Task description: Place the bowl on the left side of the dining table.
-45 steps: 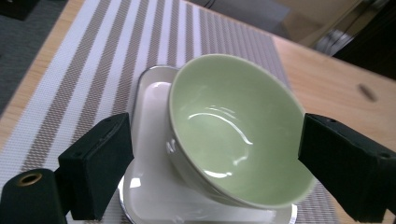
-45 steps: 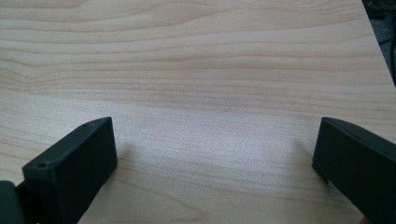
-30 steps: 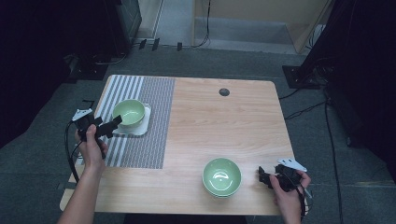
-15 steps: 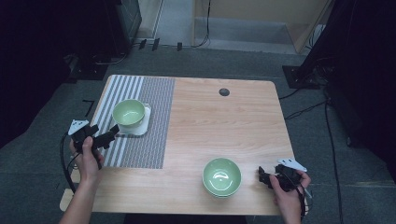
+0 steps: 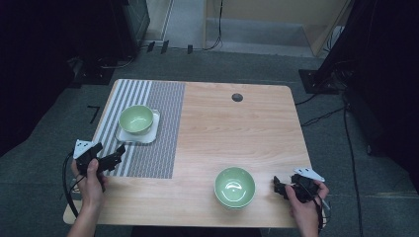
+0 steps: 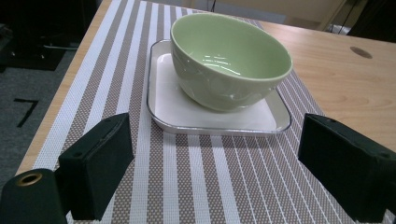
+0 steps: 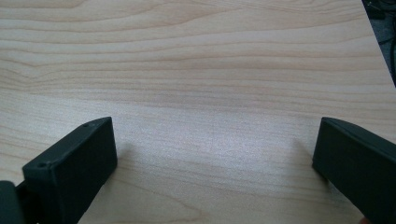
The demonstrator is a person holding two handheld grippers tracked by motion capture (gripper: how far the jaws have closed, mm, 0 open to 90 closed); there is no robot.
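A light green bowl (image 5: 136, 119) (image 6: 229, 60) stands on a small white square plate (image 5: 149, 133) (image 6: 177, 105) on the striped placemat (image 5: 158, 128) (image 6: 196, 172) at the table's left. My left gripper (image 5: 117, 155) (image 6: 215, 172) is open, down and to the left of the plate, with a gap between it and the plate's near edge. A second green bowl (image 5: 234, 186) sits near the table's front edge, right of centre. My right gripper (image 5: 277, 186) (image 7: 215, 163) is open just right of that bowl, low over bare wood, nothing between its jaws.
A dark round cable hole (image 5: 237, 97) (image 6: 360, 52) sits in the wooden tabletop (image 5: 237, 133) near the far edge. Dark equipment and cables lie on the floor around the table.
My left gripper has drawn back from the bowl on the plate, toward the near left corner of the placemat. The right gripper and both bowls have stayed put.
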